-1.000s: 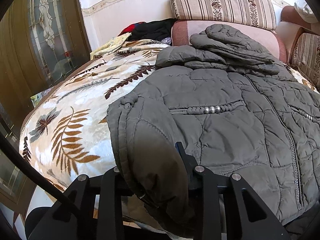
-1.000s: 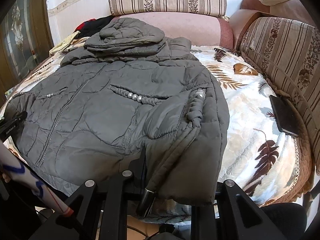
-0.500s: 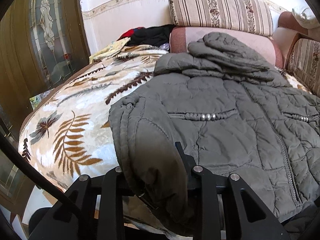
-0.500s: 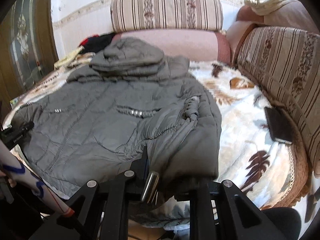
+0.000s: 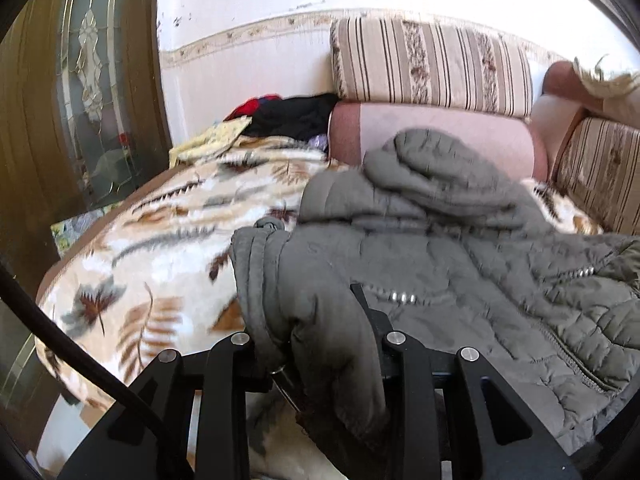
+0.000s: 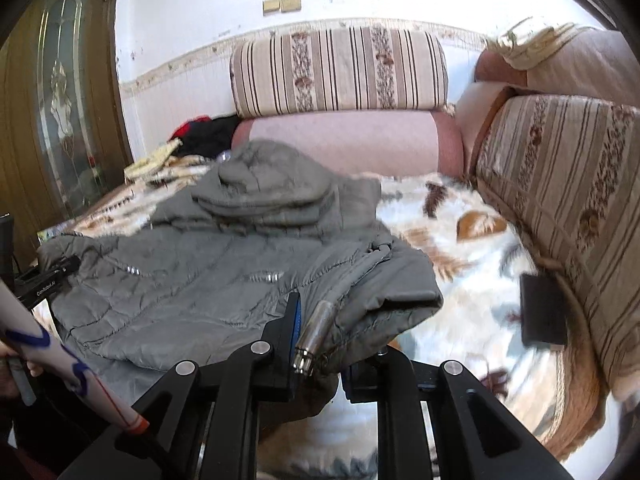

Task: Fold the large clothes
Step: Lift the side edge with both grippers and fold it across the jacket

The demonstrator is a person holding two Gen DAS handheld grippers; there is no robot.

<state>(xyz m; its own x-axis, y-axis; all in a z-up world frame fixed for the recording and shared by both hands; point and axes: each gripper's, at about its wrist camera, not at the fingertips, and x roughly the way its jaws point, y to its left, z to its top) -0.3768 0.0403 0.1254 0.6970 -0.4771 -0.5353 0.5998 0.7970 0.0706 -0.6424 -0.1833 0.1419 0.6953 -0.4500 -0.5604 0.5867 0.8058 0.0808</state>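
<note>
A large grey quilted hooded jacket (image 5: 460,248) lies on a leaf-patterned blanket (image 5: 160,248), its hood toward the back cushions. My left gripper (image 5: 320,340) is shut on the jacket's near left corner, where a folded sleeve bunches up. My right gripper (image 6: 320,340) is shut on the jacket's (image 6: 208,272) near right corner, which is lifted off the blanket (image 6: 472,240). A metal toggle (image 6: 314,334) hangs by the right fingers. The left gripper also shows in the right wrist view (image 6: 48,280).
Striped cushions (image 6: 340,72) line the back and right side (image 6: 568,184). A dark flat phone-like object (image 6: 542,308) lies on the blanket at the right. Black, red and yellow clothes (image 5: 280,116) are piled at the back left. A wooden glass door (image 5: 80,80) stands at left.
Both grippers have risen and moved toward the hood, carrying the jacket's near edge up off the blanket. The views now look lower and further across the couch.
</note>
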